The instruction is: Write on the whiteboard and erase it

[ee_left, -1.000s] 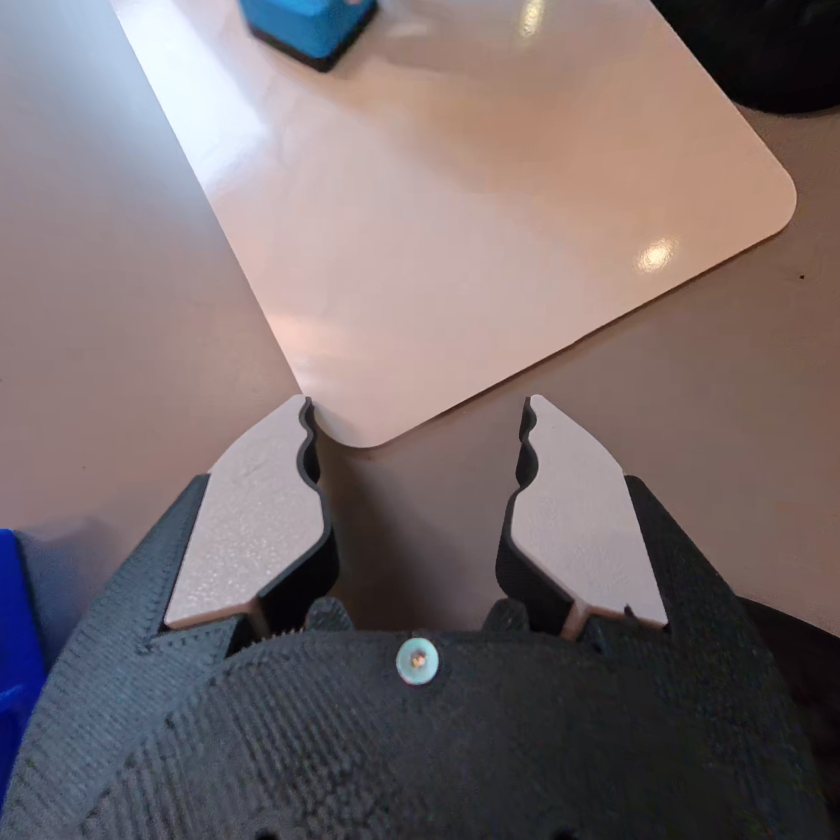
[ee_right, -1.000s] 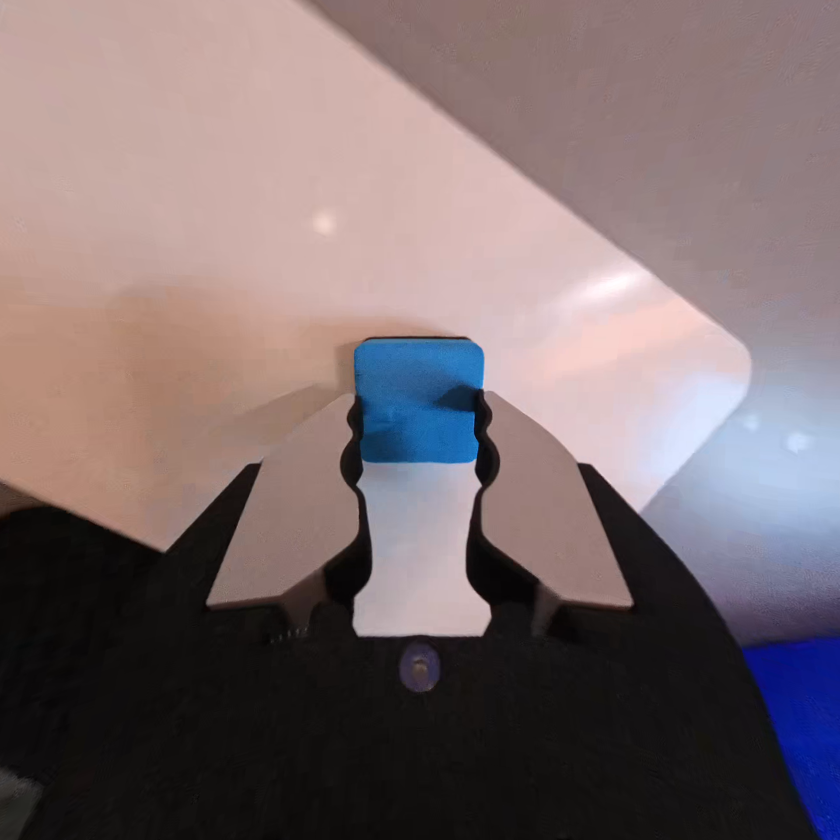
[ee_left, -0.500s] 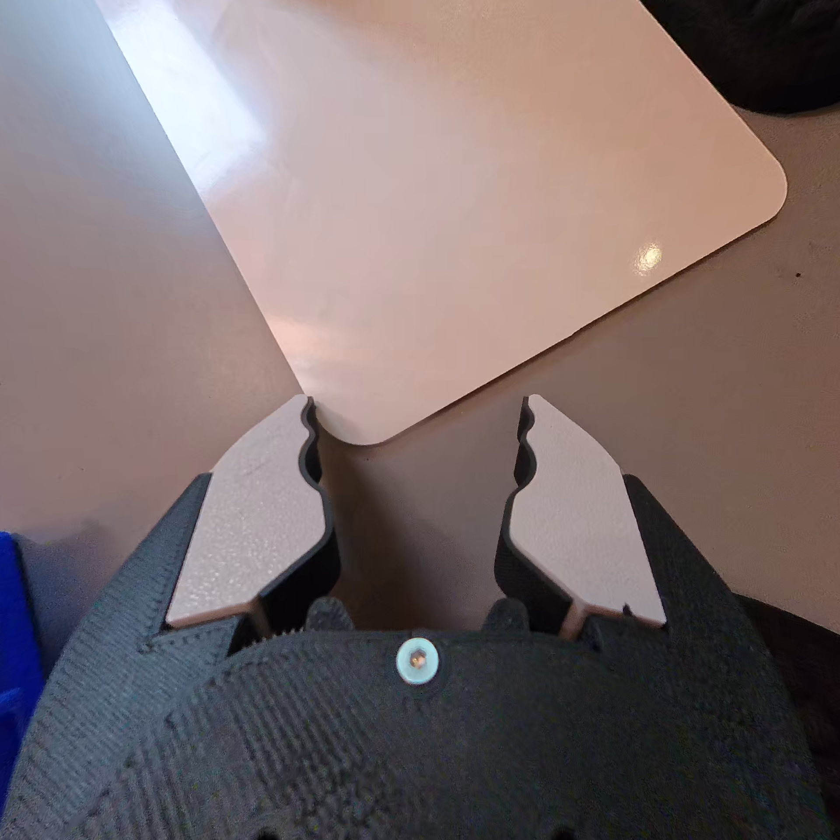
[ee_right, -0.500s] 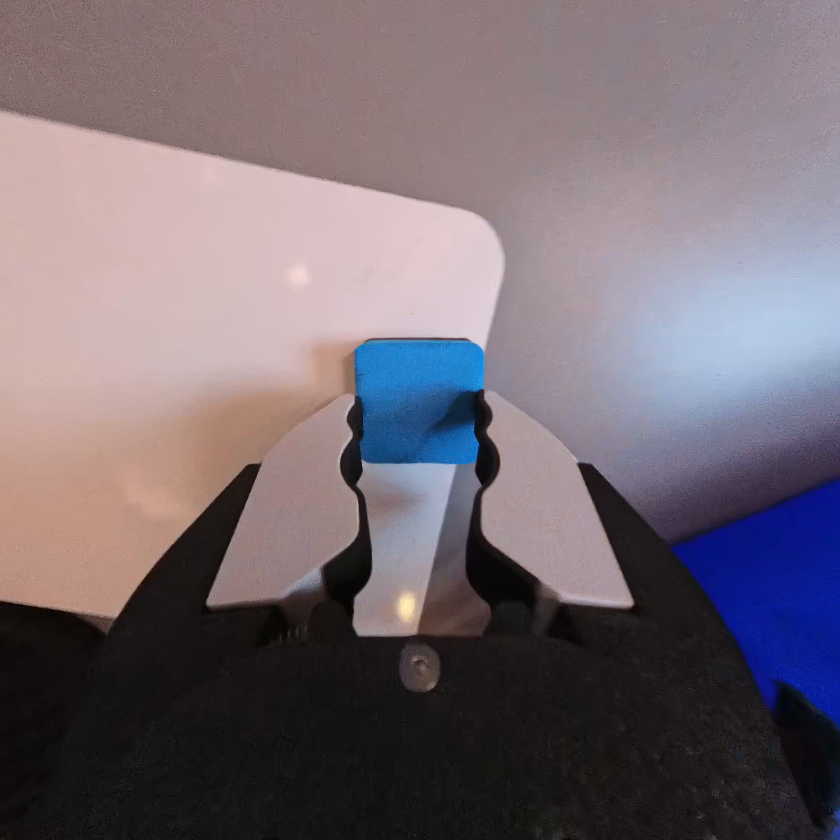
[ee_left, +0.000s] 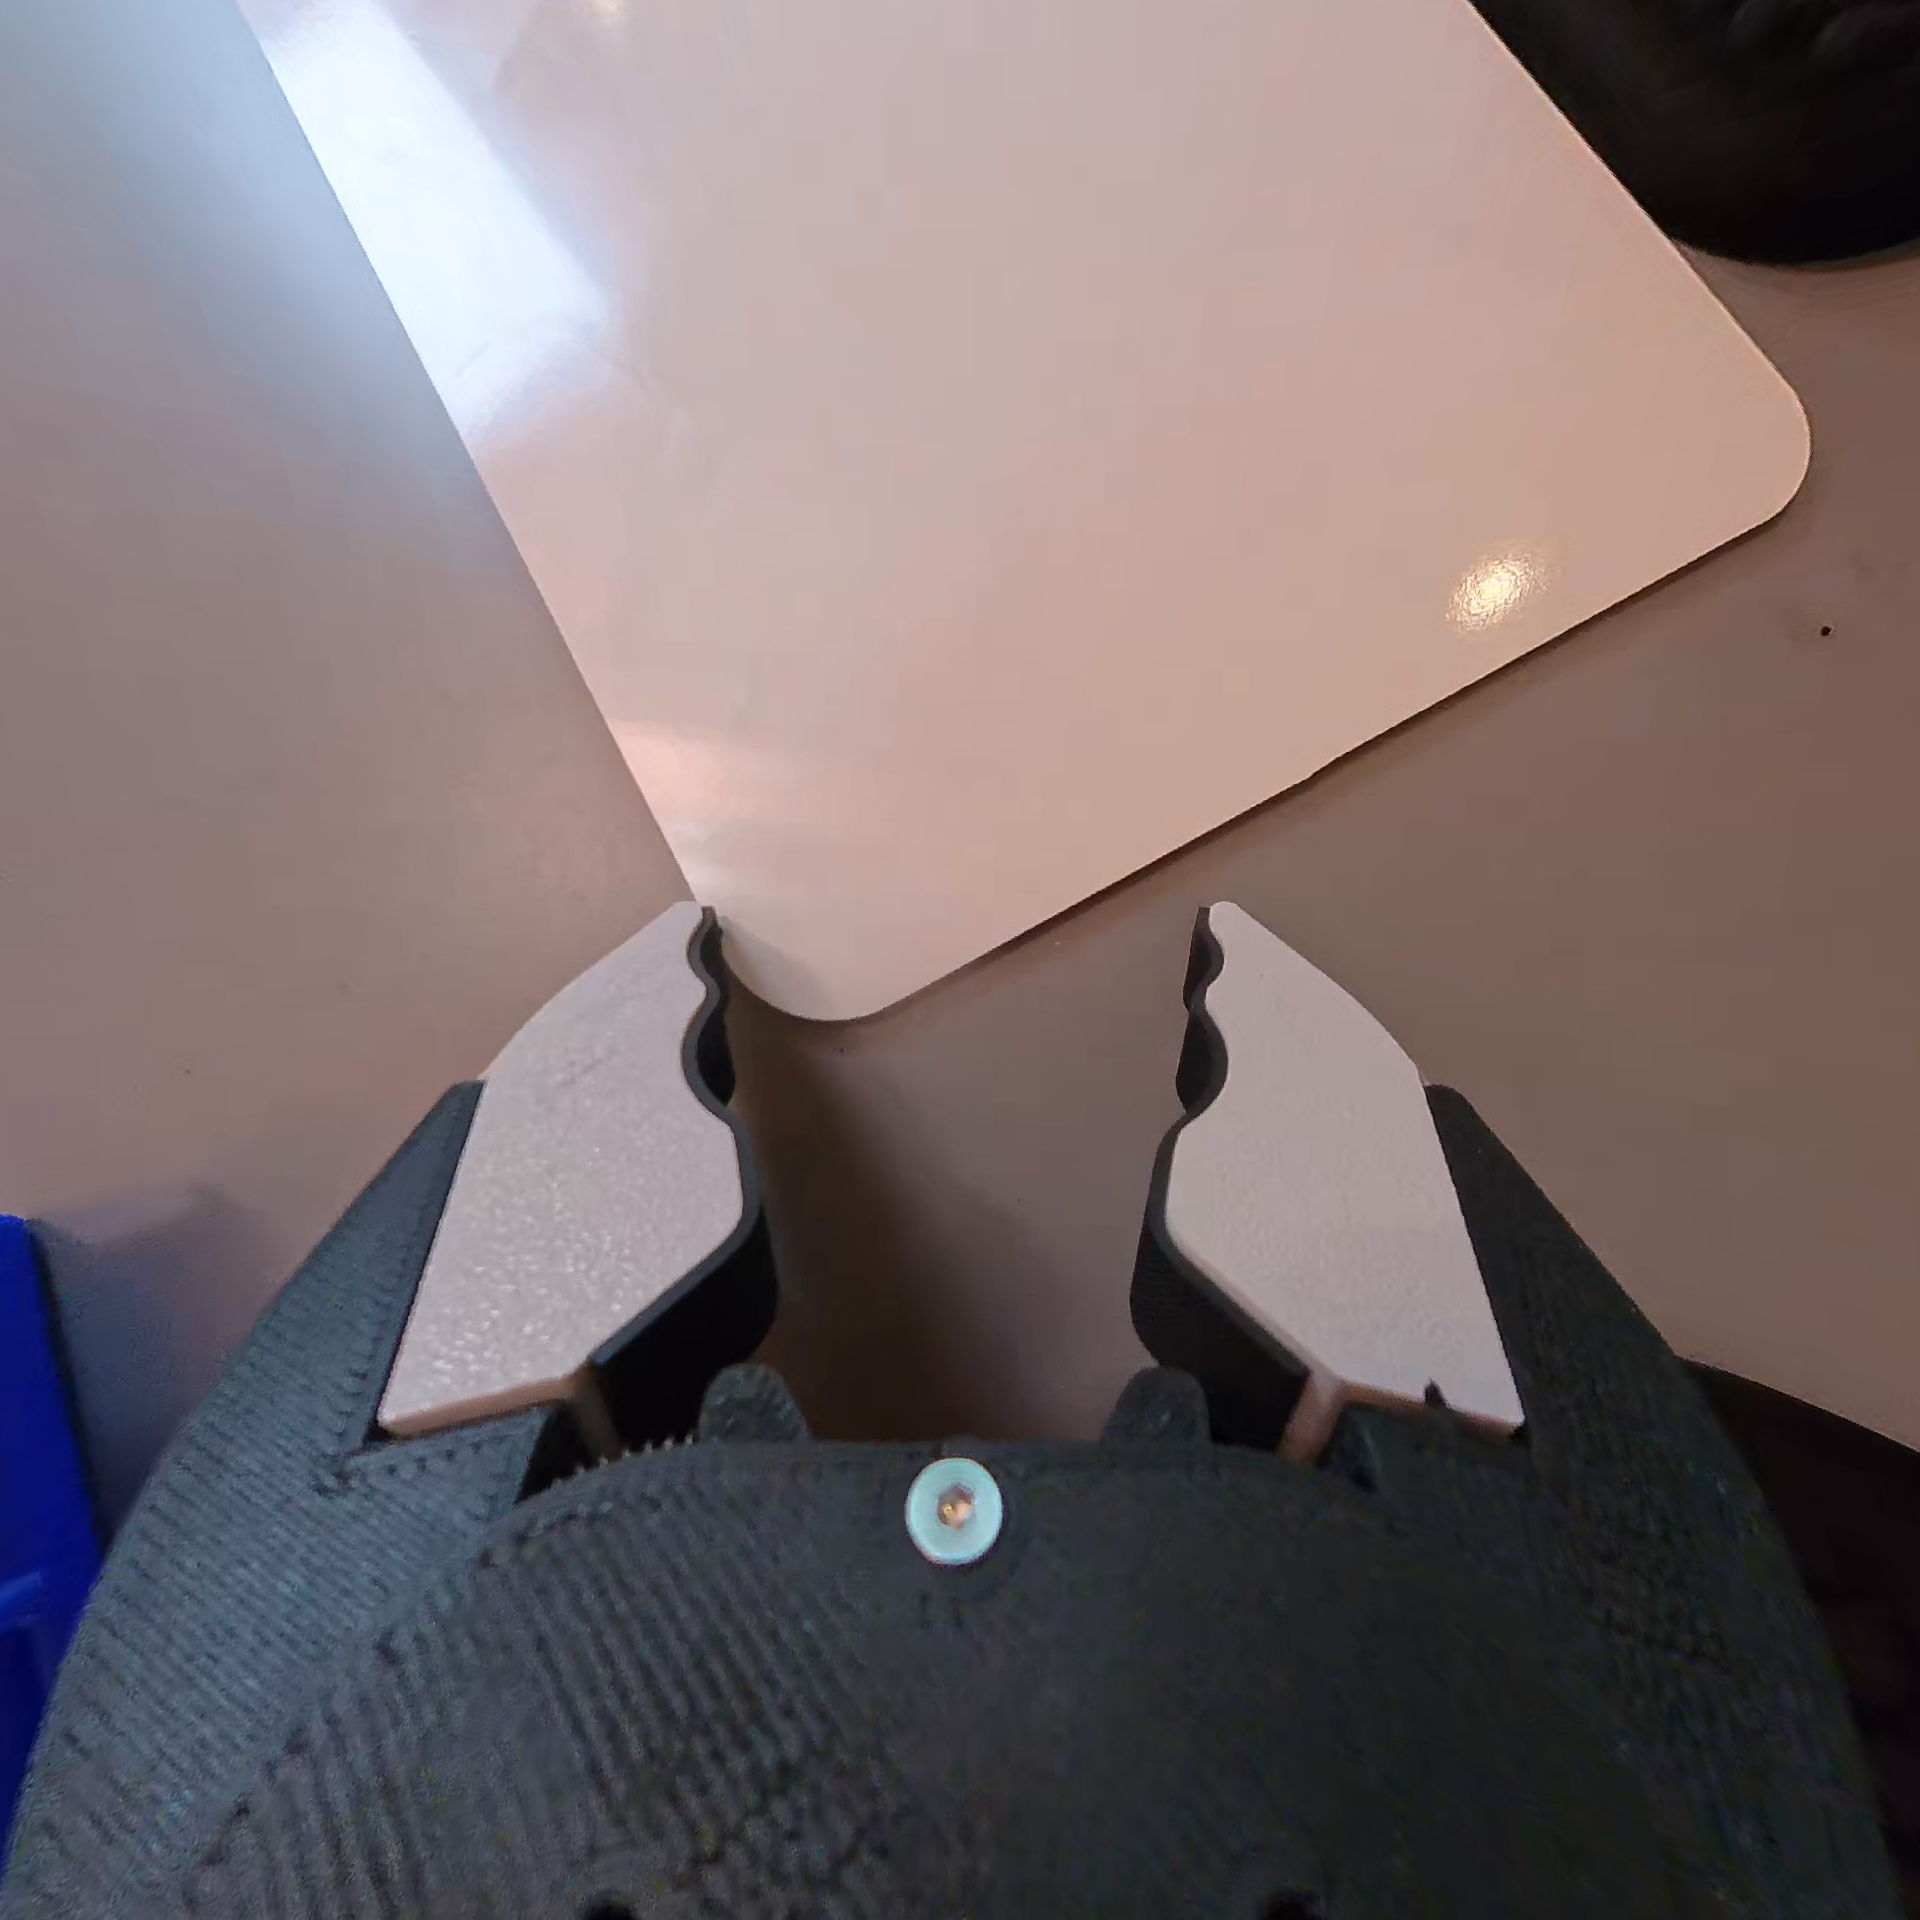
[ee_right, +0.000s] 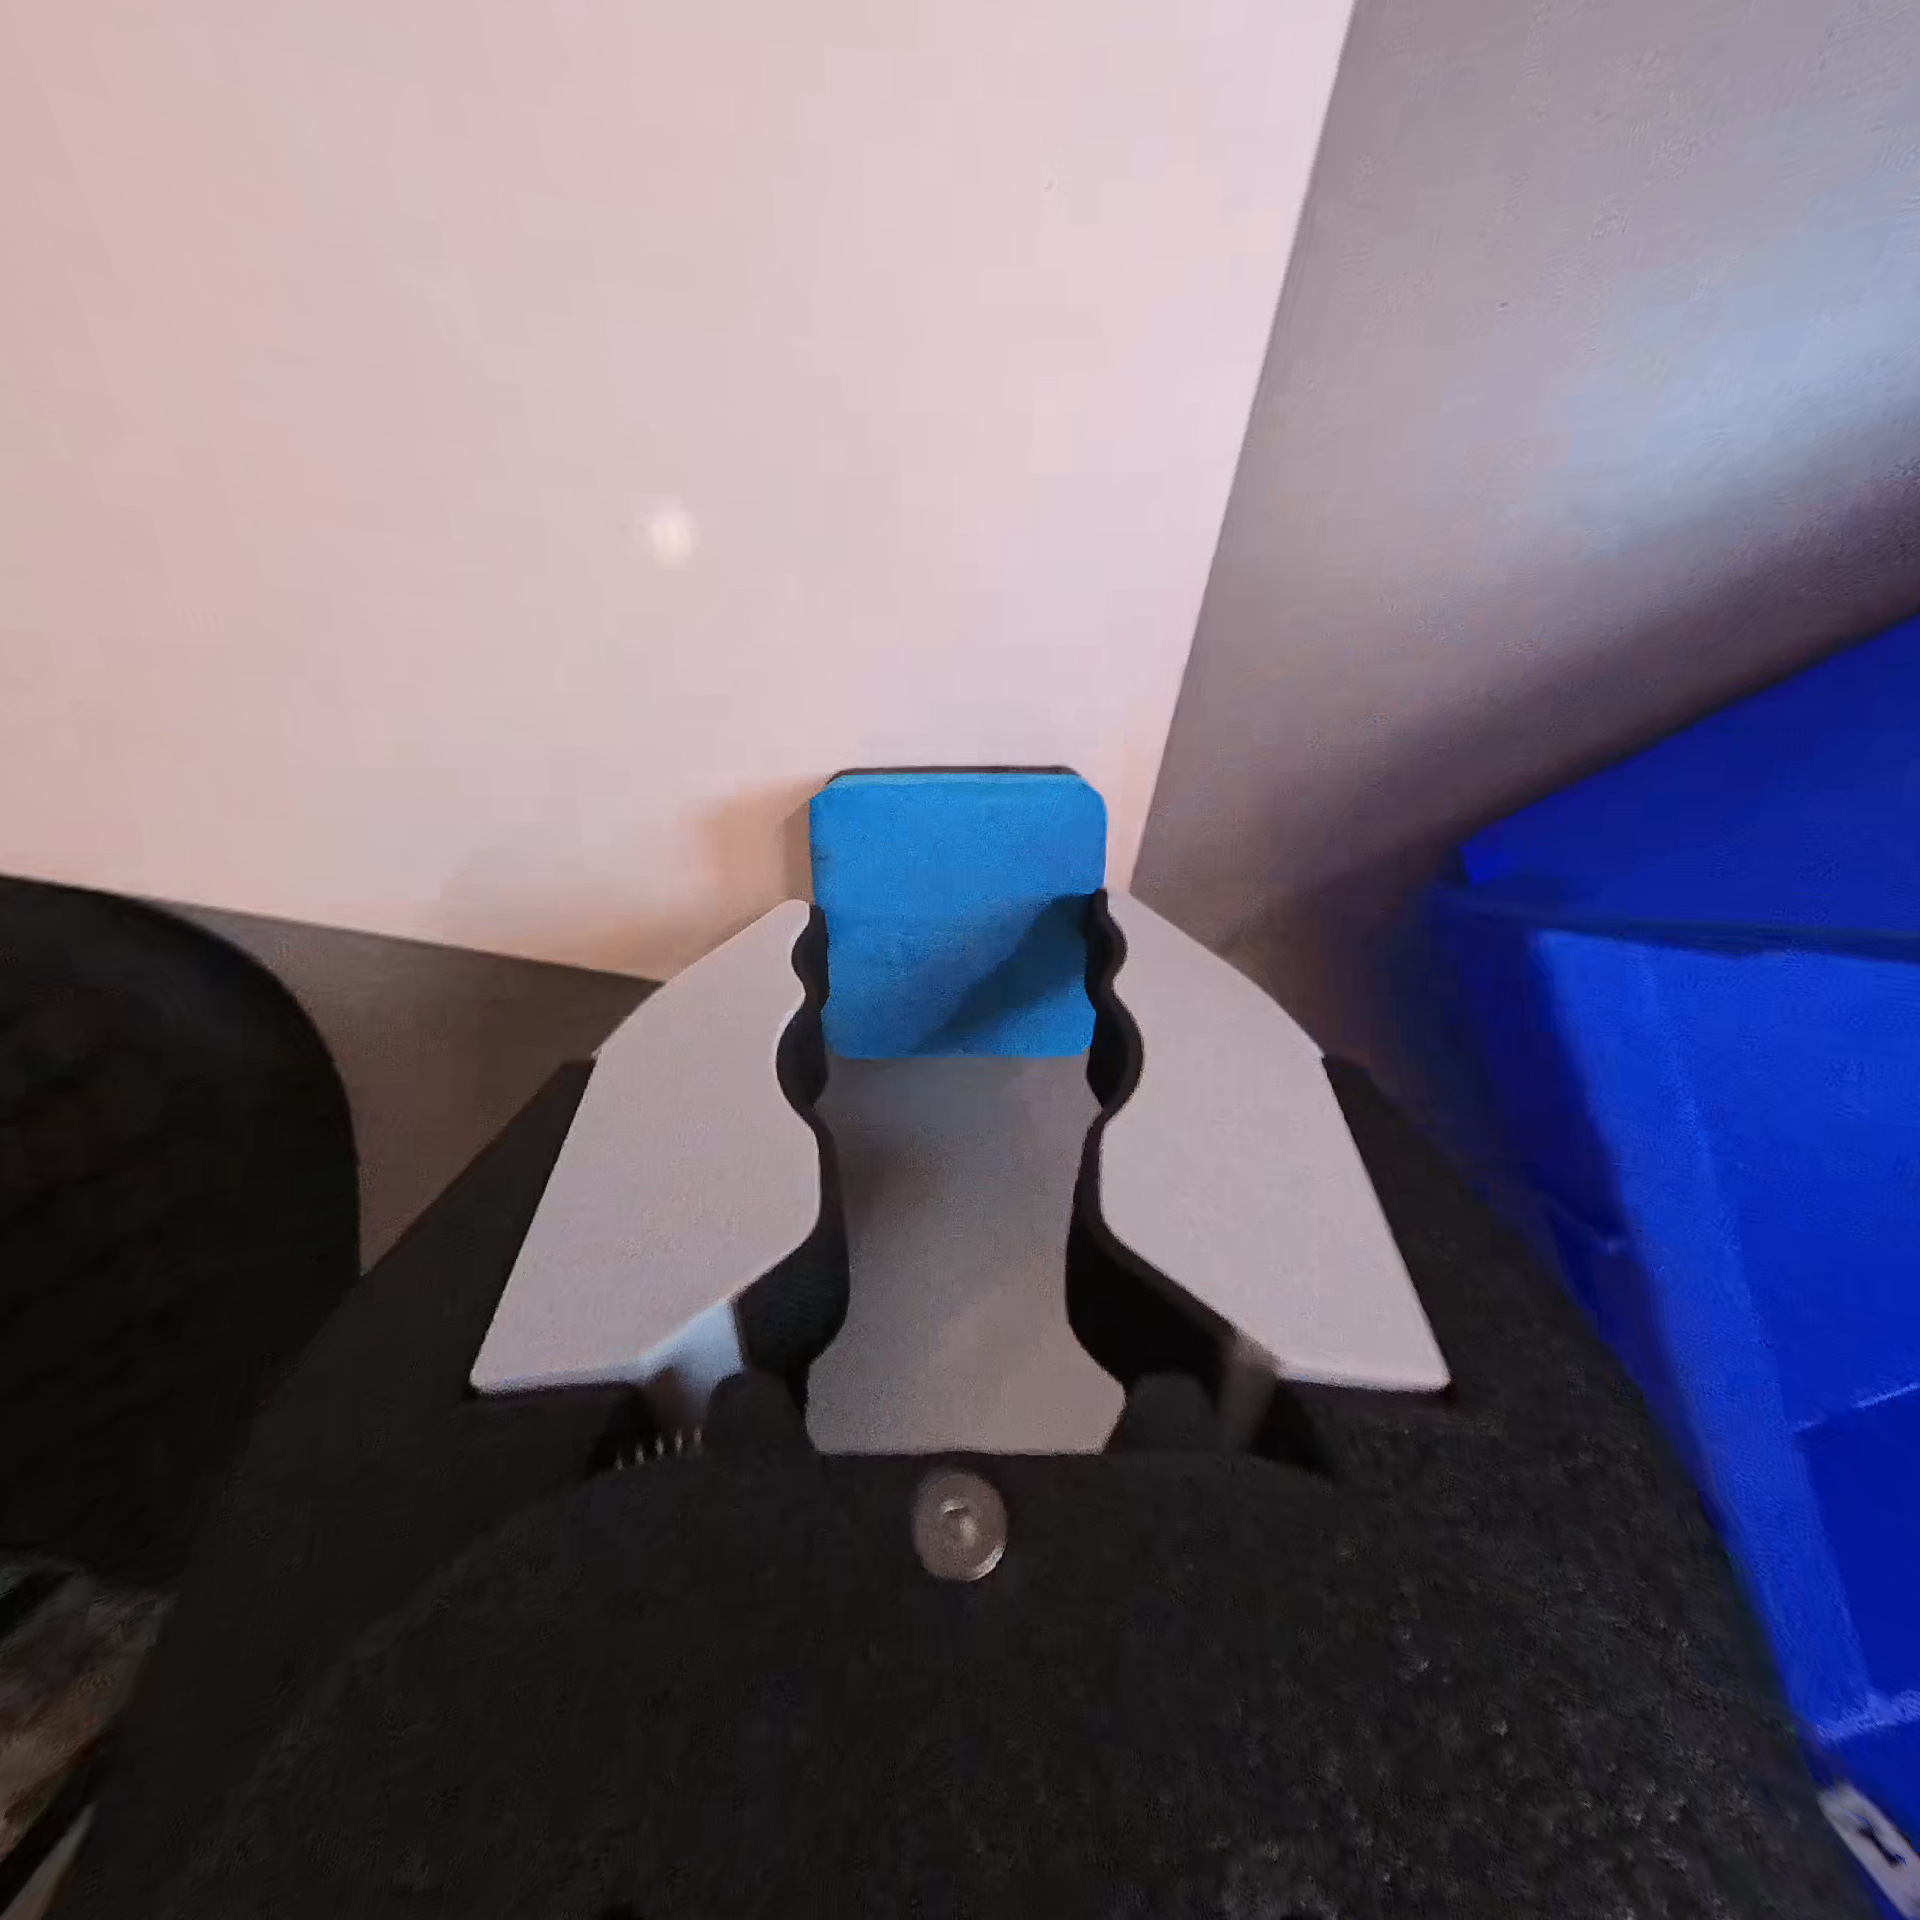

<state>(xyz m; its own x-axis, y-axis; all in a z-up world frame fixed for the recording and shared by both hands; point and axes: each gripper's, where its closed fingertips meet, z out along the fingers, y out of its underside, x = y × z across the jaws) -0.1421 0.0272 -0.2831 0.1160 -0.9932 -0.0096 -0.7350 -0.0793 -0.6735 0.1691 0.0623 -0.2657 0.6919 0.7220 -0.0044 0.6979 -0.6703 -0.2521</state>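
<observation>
The left wrist camera sits just behind the left hand-held gripper (ee_left: 956,961) and looks steeply down and forward. It is close to the table (ee_left: 260,727), with one rounded corner of the whiteboard (ee_left: 1039,468) between its widely parted fingers. The right wrist camera sits just behind the right hand-held gripper (ee_right: 954,971), lower and closer to the surface, facing across the whiteboard (ee_right: 571,416) along its edge. A blue bin (ee_right: 1714,1091) fills its right side. Both views share the whiteboard and the table (ee_right: 1558,416).
</observation>
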